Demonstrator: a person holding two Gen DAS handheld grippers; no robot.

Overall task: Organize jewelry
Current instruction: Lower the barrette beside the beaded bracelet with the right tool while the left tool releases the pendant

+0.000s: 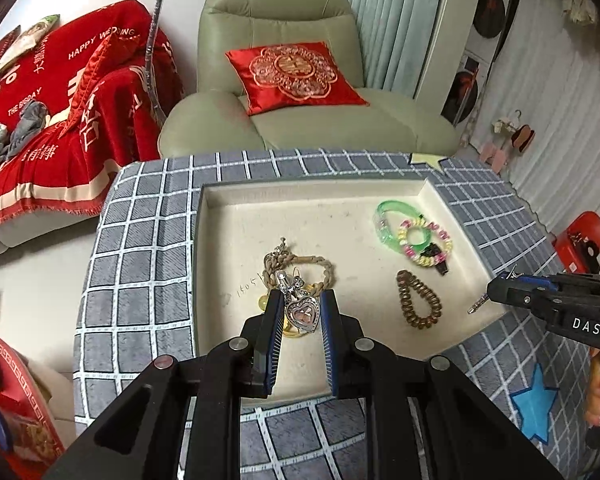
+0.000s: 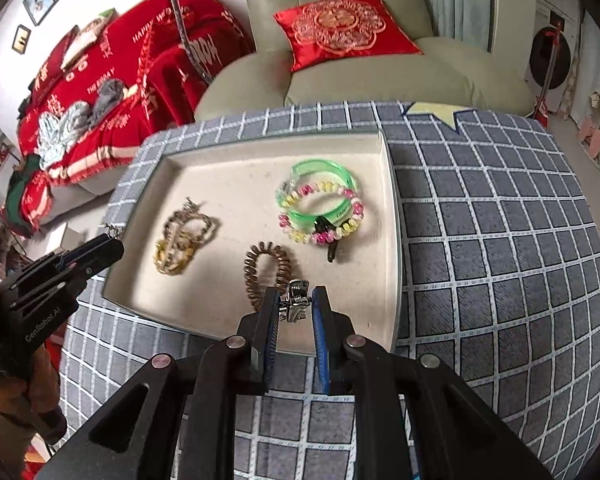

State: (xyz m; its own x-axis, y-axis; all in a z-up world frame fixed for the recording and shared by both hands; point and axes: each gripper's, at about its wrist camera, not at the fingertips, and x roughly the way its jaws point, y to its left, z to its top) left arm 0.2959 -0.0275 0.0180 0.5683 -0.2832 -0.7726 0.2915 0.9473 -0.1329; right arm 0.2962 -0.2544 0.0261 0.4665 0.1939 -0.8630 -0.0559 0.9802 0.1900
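Both grippers over the tray point(image 1: 220, 240), which sat on the table point(image 1: 140, 280) with its grey checked cloth.

Left gripper point(image 1: 300, 308): fingers closed on a silver heart pendant point(image 1: 303, 316), held above the near left part of the tray, over a braided cord bracelet point(image 1: 300, 270) and something yellow beneath it.

Right gripper point(image 2: 296, 304): fingers closed on a small silver clasp piece point(image 2: 295, 300), held over the near edge of the tray, just beside a brown coil hair tie point(image 2: 266, 272).

Already lying in the tray: the cord bracelet, the coil tie, a green bangle point(image 2: 320, 188) and a pink-and-yellow bead bracelet point(image 2: 324, 216) overlapping it.

Judgement: well along. Four pieces in the tray; two in hand, not yet set down. No loose jewelry visible on the cloth outside the tray.
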